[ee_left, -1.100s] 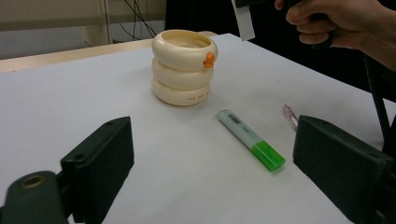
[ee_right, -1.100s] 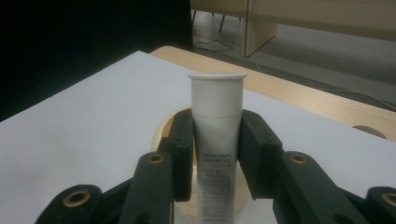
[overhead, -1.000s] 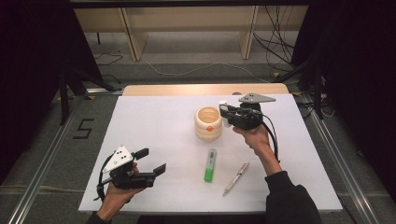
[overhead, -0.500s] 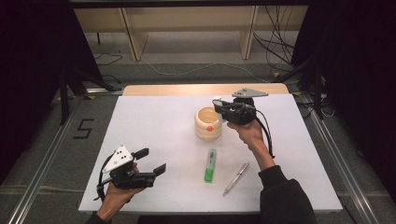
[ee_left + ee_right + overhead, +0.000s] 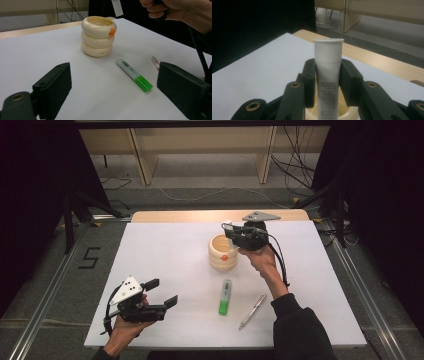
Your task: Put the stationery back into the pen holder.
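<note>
**Tube held over the cup**

On the desk [image 5: 165,250], the left gripper [image 5: 161,292] rests with fingers wide, holding nothing. The right gripper [image 5: 328,75] clamps a white tube [image 5: 328,75] above the cream cup [image 5: 222,252]. A green marker [image 5: 225,297] lies nearby.

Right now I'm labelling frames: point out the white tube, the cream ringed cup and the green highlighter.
white tube [image 5: 328,62]: right gripper view, upper body.
cream ringed cup [image 5: 222,259]: high view, side wall.
green highlighter [image 5: 135,74]: left gripper view, barrel middle.
</note>
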